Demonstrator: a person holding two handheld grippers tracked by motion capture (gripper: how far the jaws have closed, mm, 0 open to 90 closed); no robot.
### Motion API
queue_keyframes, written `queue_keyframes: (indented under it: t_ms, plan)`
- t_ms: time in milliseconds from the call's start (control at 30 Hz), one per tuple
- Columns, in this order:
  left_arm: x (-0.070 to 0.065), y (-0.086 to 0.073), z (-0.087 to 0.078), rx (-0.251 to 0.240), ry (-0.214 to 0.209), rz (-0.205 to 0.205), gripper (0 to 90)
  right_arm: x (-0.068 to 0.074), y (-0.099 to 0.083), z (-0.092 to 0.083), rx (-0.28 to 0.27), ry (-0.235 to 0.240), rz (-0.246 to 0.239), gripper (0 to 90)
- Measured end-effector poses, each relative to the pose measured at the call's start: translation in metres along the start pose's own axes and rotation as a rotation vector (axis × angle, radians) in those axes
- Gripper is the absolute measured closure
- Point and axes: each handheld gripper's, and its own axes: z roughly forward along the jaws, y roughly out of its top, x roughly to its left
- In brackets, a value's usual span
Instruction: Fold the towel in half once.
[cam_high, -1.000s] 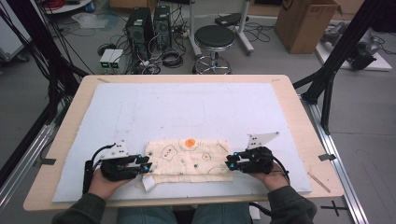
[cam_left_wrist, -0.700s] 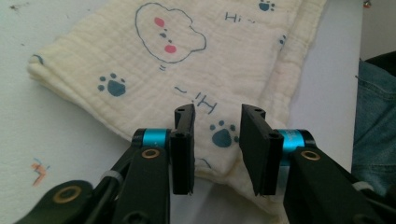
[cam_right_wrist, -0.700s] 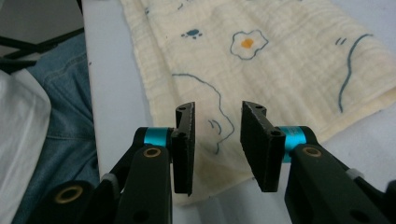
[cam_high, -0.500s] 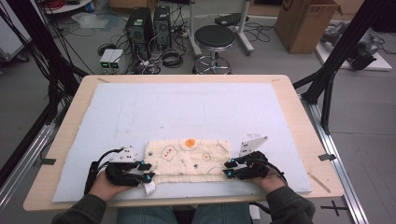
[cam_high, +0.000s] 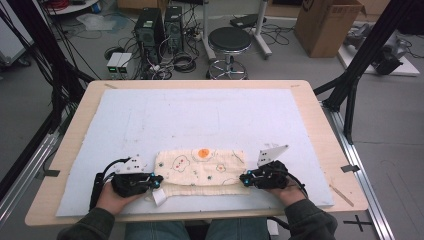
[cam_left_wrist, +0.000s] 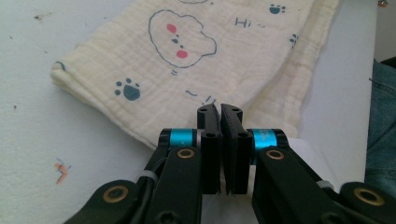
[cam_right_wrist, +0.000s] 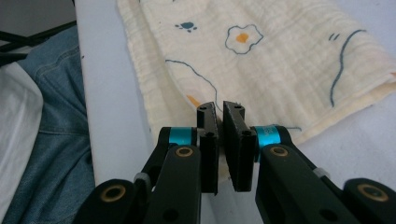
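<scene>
A folded cream cloth (cam_high: 200, 167) printed with small cartoons and an orange spot lies on the white mat (cam_high: 200, 115) near the table's front edge. My left gripper (cam_high: 157, 182) is at the cloth's near left corner; its jaws have just been closing and now stand together on the cloth's edge (cam_left_wrist: 187, 60). My right gripper (cam_high: 243, 179) is at the near right corner; its jaws have also just closed, with a sliver of the cloth (cam_right_wrist: 280, 60) between them. A white tag (cam_high: 159, 196) hangs off the cloth beside the left gripper.
The mat covers most of the wooden table (cam_high: 320, 110), with bare mat behind the cloth. The person's jeans (cam_right_wrist: 46, 140) show just past the front edge. On the floor beyond are a black stool (cam_high: 230, 40), computer towers (cam_high: 160, 25) and a cardboard box (cam_high: 330, 25).
Both grippers have settled slightly lower onto the cloth's near corners. The grey plate on the right gripper has tilted. The cloth lies where it was.
</scene>
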Motion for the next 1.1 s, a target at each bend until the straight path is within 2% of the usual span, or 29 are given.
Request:
queue_keyframes:
  t_ms: [333, 600, 800, 933, 1000, 1067, 1100]
  plan:
    - [-0.001, 0.004, -0.007, -0.055, 0.020, 0.003, 87.1, 0.002, 0.003, -0.009, -0.052, -0.017, 0.002, 84.8]
    - [-0.008, 0.008, -0.012, -0.095, -0.001, 0.020, 87.6, 0.006, 0.004, -0.018, -0.095, -0.022, -0.002, 84.9]
    - [-0.014, 0.005, -0.014, -0.061, -0.021, 0.054, 87.6, 0.013, -0.001, -0.023, -0.098, -0.020, 0.000, 84.8]
    - [-0.019, 0.002, -0.014, -0.035, -0.033, 0.070, 87.5, 0.016, -0.007, -0.021, -0.072, -0.012, 0.010, 84.8]
    - [-0.020, 0.000, -0.012, -0.016, -0.053, 0.077, 87.2, 0.017, -0.009, -0.018, -0.052, -0.002, 0.011, 83.7]
    - [-0.020, 0.000, -0.012, -0.028, -0.077, 0.067, 80.0, 0.017, -0.010, -0.015, -0.036, 0.021, 0.012, 74.5]
    - [-0.019, 0.001, -0.014, -0.038, -0.086, 0.063, 75.7, 0.017, -0.009, -0.014, -0.039, 0.030, 0.008, 73.1]
